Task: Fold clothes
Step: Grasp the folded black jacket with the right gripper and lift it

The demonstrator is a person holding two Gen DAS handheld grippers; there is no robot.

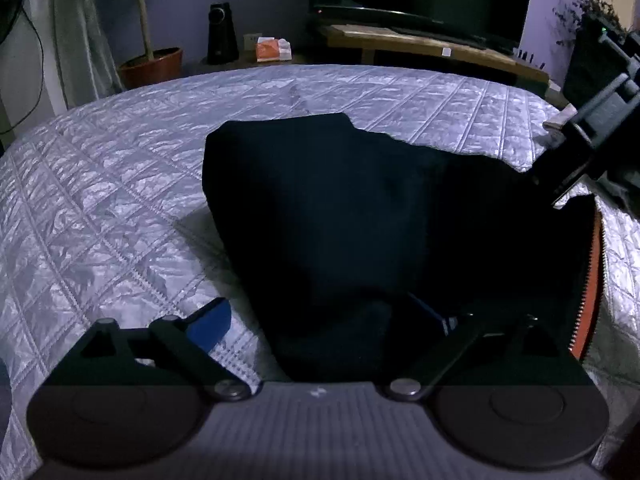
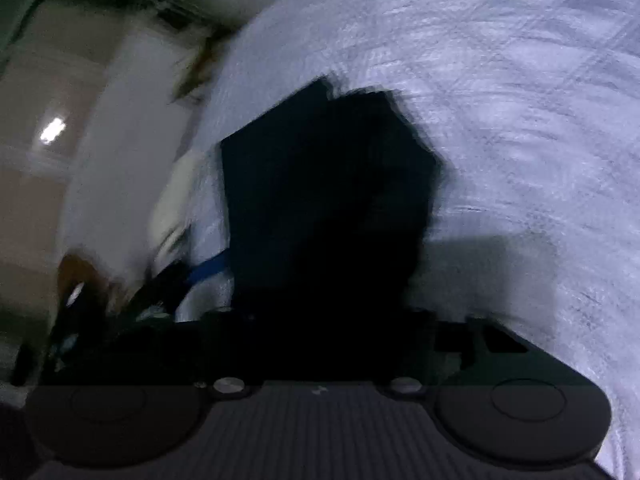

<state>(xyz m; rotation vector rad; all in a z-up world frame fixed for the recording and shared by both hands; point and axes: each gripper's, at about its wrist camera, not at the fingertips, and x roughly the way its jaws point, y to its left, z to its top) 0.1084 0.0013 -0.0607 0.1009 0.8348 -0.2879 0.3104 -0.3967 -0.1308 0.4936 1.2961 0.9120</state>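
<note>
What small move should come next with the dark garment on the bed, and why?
Probably close the left gripper on the dark garment. Its jaws stand apart around the near edge, which bunches up off the quilted bedspread, while the right gripper is already at the far side edge. The right wrist view is too blurred to confirm.

no readable text anywhere (orange box [image 1: 273, 49] by wall too small, blurred).

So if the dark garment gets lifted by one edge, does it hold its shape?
Probably not: the dark garment drapes in soft folds over the quilted bedspread, so it likely sags. Its orange zipper edge may hang stiffer. It might slide on the shiny quilt.
</note>
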